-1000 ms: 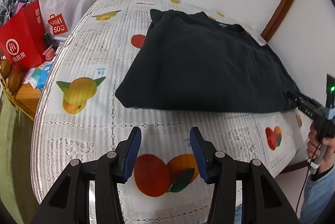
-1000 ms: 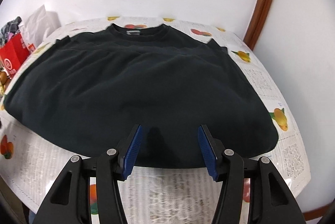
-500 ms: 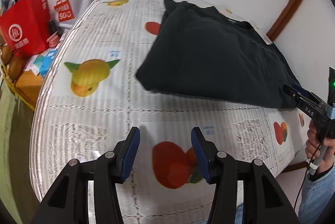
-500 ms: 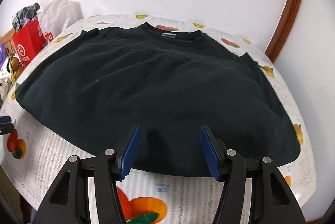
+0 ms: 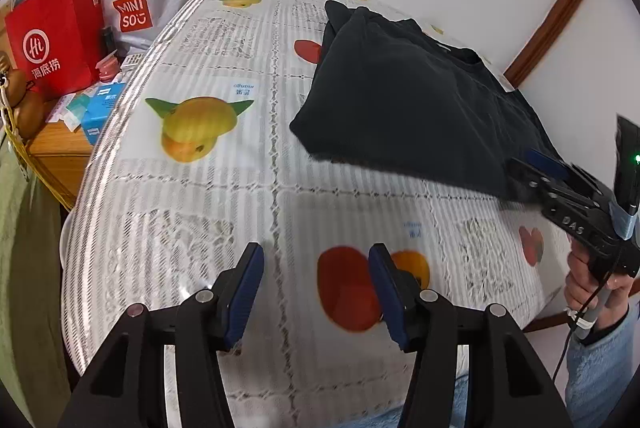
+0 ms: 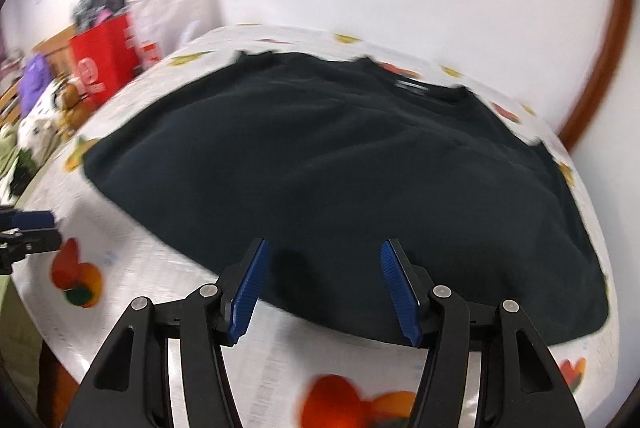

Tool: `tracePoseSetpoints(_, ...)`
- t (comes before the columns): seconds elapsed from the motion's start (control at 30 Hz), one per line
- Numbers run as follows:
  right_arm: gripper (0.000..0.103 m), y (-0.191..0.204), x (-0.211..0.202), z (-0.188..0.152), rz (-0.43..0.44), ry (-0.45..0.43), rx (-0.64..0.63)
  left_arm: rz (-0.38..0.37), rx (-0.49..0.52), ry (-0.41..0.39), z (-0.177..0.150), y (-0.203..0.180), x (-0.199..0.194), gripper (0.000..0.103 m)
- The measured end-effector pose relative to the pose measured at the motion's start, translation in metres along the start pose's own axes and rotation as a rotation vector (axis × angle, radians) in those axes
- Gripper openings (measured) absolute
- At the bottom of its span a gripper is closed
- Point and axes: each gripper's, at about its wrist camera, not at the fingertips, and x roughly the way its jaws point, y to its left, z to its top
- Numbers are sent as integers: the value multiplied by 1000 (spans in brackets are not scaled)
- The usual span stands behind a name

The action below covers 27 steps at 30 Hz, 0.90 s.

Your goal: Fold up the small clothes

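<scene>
A fruit-print tablecloth (image 5: 224, 187) covers the table. The black sweatshirt (image 6: 340, 167) lies spread flat on it, collar toward the wall, with no fold made yet. The left gripper (image 5: 316, 288), jaws just widened, and right gripper (image 6: 324, 288) are both released, holding nothing.

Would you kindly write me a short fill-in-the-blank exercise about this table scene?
1. The dark garment lies on a tablecloth printed with ____.
2. The left gripper hovers over bare ____, holding nothing.
3. The right gripper has ____ jaws above the garment's near hem.
4. The paper bag beside the table is ____.

Answers: fruit; tablecloth; open; red
</scene>
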Motion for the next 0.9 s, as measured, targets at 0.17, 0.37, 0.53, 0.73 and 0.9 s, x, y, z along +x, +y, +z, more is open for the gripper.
tracePoseSetpoints(0.17, 59, 62, 11, 16, 82, -18, -138, 4, 6, -5, -10, 11, -12, 54)
tracePoseSetpoints(0.37, 69, 129, 31, 35, 111, -51, -331, 5, -35, -10, -17, 30, -17, 55)
tracePoseSetpoints(0.53, 68, 160, 50, 40, 64, -60, -467, -14, -46, -16, -12, 37, -16, 55)
tracePoseSetpoints(0.73, 16, 132, 48, 58, 144, -103, -334, -33, -30, -26, -6, 35, -11, 56)
tracePoseSetpoints(0.9, 15, 73, 4, 79, 204, -257, -75, -25, 34, -39, 7, 14, -4, 56)
